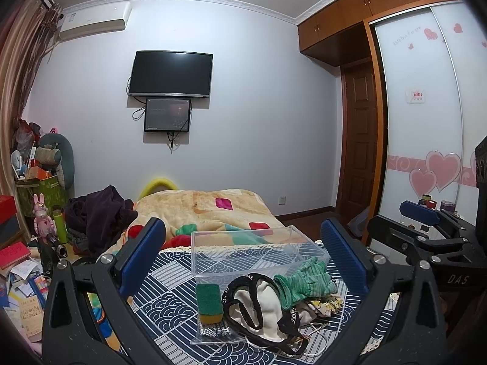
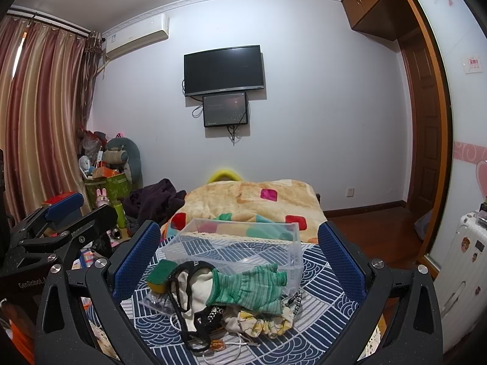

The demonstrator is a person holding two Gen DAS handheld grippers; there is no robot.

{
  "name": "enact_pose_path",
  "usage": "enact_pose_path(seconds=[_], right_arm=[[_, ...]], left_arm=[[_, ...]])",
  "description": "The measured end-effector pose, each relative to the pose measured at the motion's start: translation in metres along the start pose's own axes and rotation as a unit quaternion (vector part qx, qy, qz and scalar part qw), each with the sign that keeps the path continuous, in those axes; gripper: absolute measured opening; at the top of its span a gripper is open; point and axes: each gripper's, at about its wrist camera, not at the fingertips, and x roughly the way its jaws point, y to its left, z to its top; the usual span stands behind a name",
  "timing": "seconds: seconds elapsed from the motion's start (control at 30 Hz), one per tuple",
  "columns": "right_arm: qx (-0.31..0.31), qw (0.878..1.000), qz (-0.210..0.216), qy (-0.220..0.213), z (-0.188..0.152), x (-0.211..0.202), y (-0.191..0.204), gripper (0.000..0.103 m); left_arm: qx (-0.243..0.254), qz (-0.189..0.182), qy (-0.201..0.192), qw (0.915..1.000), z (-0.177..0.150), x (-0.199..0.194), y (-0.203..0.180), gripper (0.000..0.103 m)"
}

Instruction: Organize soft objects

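both tongs wide above pile

Right tongs hang wide apart over the blue wave-patterned cloth, nothing between the blue pads. Framed between them: a clear plastic box, and in front of it a heap of soft things, with a green knit glove on top, touching the box's near wall, a green-and-yellow sponge at the left, cream fabric with black straps beside it. The left tongs show at the far left edge.
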Motion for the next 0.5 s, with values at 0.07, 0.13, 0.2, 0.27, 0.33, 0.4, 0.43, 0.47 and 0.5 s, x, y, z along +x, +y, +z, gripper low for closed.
enact_pose_path(seconds=[0.07, 0.13, 0.2, 0.27, 0.33, 0.4, 0.43, 0.47, 0.5], right_arm=[[0.0, 1.0, 0.0, 0.0, 0.0, 0.0, -0.0001, 0.103], [0.0, 1.0, 0.0, 0.0, 0.0001, 0.0002, -0.0001, 0.103], [0.0, 1.0, 0.0, 0.0, 0.0003, 0.0004, -0.0001, 0.103], [0.001, 1.0, 0.0, 0.0, -0.0003, 0.0001, -0.0002, 0.103], [0.001, 1.0, 0.001, 0.0, -0.0002, 0.0001, -0.0001, 0.103], [0.0, 1.0, 0.0, -0.001, -0.0002, 0.0002, 0.0005, 0.103], [0.0, 1.0, 0.0, -0.001, -0.0005, 0.0, 0.0001, 0.103], [0.001, 1.0, 0.0, -0.001, -0.0007, 0.0, -0.0001, 0.103], [0.001, 1.0, 0.0, -0.001, -0.0002, 0.0003, -0.0002, 0.103]], left_arm=[[0.0, 0.001, 0.0, 1.0, 0.0, 0.0003, -0.0008, 0.103], [0.0, 0.001, 0.0, 1.0, -0.0001, 0.0, -0.0004, 0.103], [-0.001, -0.001, 0.0, 1.0, -0.0002, -0.0004, 0.0004, 0.103], [-0.002, -0.001, 0.001, 1.0, 0.0002, -0.0005, 0.0005, 0.103], [-0.003, -0.001, 0.001, 1.0, 0.0006, -0.0008, 0.0015, 0.103], [-0.003, -0.001, 0.001, 1.0, 0.0007, -0.0006, 0.001, 0.103], [-0.003, -0.001, 0.001, 1.0, 0.0006, -0.0007, 0.0014, 0.103], [-0.003, -0.001, 0.001, 1.0, 0.0006, -0.001, 0.0019, 0.103], [-0.003, -0.001, 0.001, 1.0, 0.0005, -0.0008, 0.0017, 0.103]])
